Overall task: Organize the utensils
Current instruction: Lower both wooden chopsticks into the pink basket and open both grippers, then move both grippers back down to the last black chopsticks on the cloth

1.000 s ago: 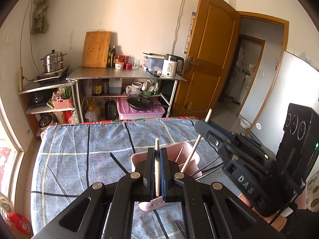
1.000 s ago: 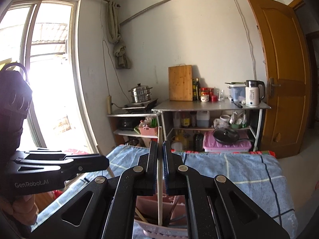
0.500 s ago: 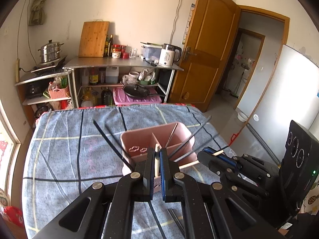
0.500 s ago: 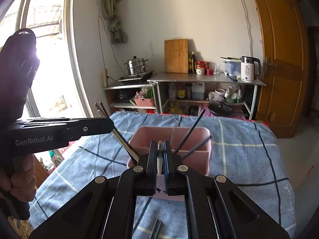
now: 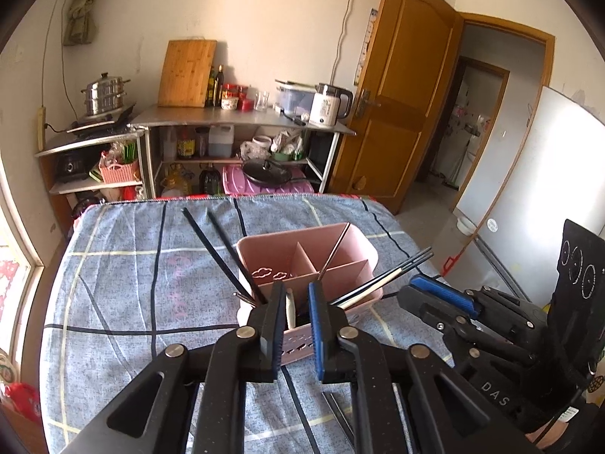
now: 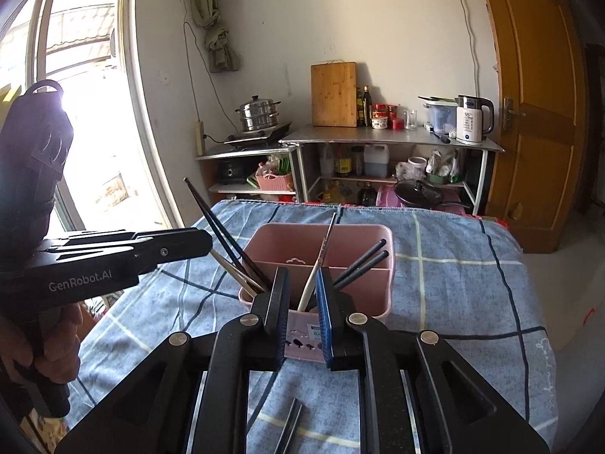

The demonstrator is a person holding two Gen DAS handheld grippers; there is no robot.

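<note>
A pink divided utensil caddy [image 5: 342, 240] stands on the blue checked tablecloth; it also shows in the right wrist view [image 6: 382, 234]. Black chopsticks [image 5: 211, 242] and pale ones lean in its compartments. My left gripper [image 5: 296, 295] is open just over the caddy's near compartment, with a pale chopstick [image 5: 290, 308] standing loose between its jaws. My right gripper [image 6: 302, 283] is open over the caddy too, a white-handled utensil [image 6: 308, 289] leaning free between its jaws. More dark chopsticks [image 6: 289, 429] lie on the cloth below.
The other gripper shows in each view: the right one [image 5: 438, 295] beside the caddy, the left one [image 6: 151, 249] at the caddy's left. Behind the table stand a steel shelf [image 5: 242, 119] with kettle and cutting board, and a wooden door [image 5: 397, 87].
Both grippers came down to the caddy and opened, letting go of the pale chopsticks they held. The chopsticks now stand in the caddy.
</note>
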